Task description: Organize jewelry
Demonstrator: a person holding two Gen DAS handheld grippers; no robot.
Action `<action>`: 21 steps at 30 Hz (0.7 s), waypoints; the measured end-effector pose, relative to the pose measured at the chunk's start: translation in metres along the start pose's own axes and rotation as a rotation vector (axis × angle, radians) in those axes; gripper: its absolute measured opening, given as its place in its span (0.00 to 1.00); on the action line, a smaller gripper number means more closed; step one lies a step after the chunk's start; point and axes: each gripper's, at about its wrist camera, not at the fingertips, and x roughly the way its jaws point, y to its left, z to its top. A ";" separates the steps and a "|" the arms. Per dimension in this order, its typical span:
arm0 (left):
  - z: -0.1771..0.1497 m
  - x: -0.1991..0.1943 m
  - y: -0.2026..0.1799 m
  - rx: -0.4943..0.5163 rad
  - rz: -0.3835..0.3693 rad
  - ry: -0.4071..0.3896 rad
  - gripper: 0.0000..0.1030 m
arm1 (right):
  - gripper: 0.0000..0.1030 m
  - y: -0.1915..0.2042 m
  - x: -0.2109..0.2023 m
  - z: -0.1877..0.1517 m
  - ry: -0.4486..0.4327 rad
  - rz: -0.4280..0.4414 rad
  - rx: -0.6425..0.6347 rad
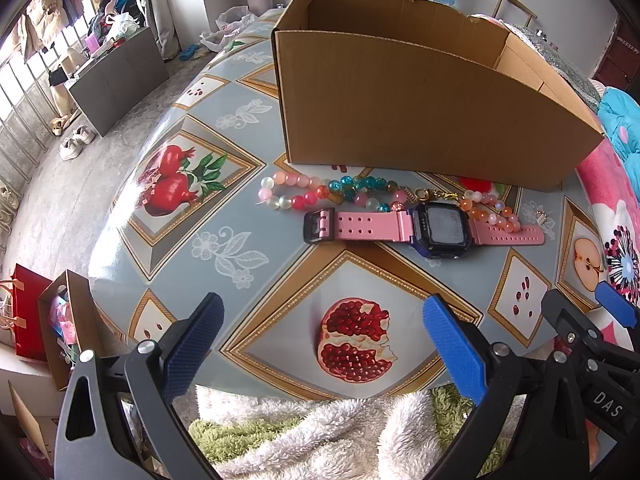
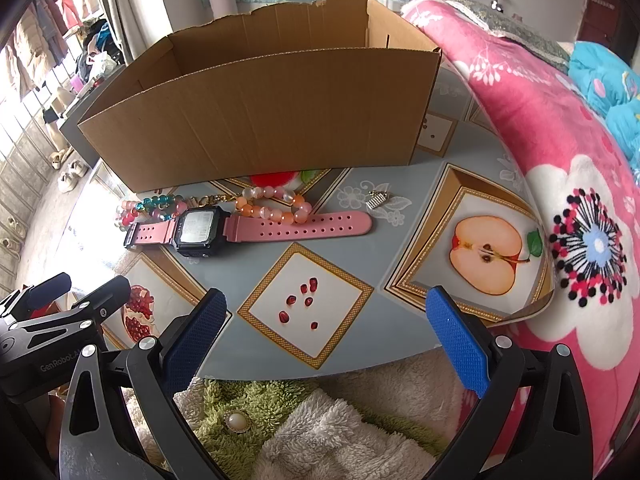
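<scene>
A pink-strapped digital watch [image 1: 424, 229] [image 2: 224, 229] lies flat on the table in front of an open cardboard box [image 1: 400, 120] [image 2: 256, 120]. Behind the watch lies a string of pink, teal and orange beads [image 1: 320, 192] [image 2: 272, 204] with a gold clasp. A small silver charm [image 1: 541, 218] [image 2: 377, 201] rests to the right of the beads. My left gripper [image 1: 324, 340] hangs open near the table's front edge, well short of the watch. My right gripper [image 2: 326, 332] is open too, beside it on the right, holding nothing.
The table wears a grey cloth with fruit pictures [image 2: 486, 256]. A pink flowered quilt [image 2: 560, 168] crowds the right side. A fluffy white and green garment [image 1: 320, 432] lies under both grippers. To the left, on the floor, stand a small box [image 1: 68, 332] and a red bag [image 1: 28, 316].
</scene>
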 end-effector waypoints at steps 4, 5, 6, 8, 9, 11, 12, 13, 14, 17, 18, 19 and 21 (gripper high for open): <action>0.000 0.000 0.000 0.000 -0.001 0.000 0.95 | 0.93 0.000 -0.001 0.000 -0.001 -0.001 0.000; 0.000 0.000 0.000 0.000 -0.001 0.000 0.95 | 0.93 0.000 -0.001 0.000 -0.001 0.000 0.000; 0.000 0.000 0.000 0.001 -0.001 0.000 0.95 | 0.93 0.001 -0.001 0.000 -0.002 0.000 0.000; 0.000 0.000 0.000 0.000 -0.001 -0.001 0.95 | 0.93 0.001 -0.002 0.000 -0.004 -0.001 0.000; 0.000 0.000 0.000 0.000 -0.001 -0.001 0.95 | 0.93 0.001 -0.002 0.000 -0.004 -0.001 0.000; 0.000 0.000 0.000 -0.001 -0.001 -0.002 0.95 | 0.93 0.001 -0.002 0.000 -0.005 -0.001 0.000; 0.000 0.000 0.000 -0.001 -0.001 -0.001 0.95 | 0.93 0.001 -0.003 0.000 -0.005 -0.002 0.000; 0.000 0.000 0.001 -0.002 -0.002 -0.001 0.95 | 0.93 0.001 -0.003 0.000 -0.006 -0.003 0.000; 0.000 0.000 0.001 -0.003 -0.003 -0.001 0.95 | 0.93 0.000 -0.003 0.000 -0.008 -0.004 0.000; 0.002 -0.001 0.004 -0.005 -0.004 -0.007 0.95 | 0.93 0.000 -0.005 0.001 -0.014 -0.011 0.000; 0.003 -0.001 0.005 -0.008 -0.004 -0.010 0.95 | 0.93 0.000 -0.006 0.000 -0.016 -0.014 0.001; 0.004 -0.001 0.007 -0.011 -0.007 -0.014 0.95 | 0.93 0.000 -0.006 0.001 -0.019 -0.018 0.001; 0.006 0.000 0.008 -0.009 -0.007 -0.018 0.95 | 0.93 0.000 -0.006 0.002 -0.025 -0.026 0.002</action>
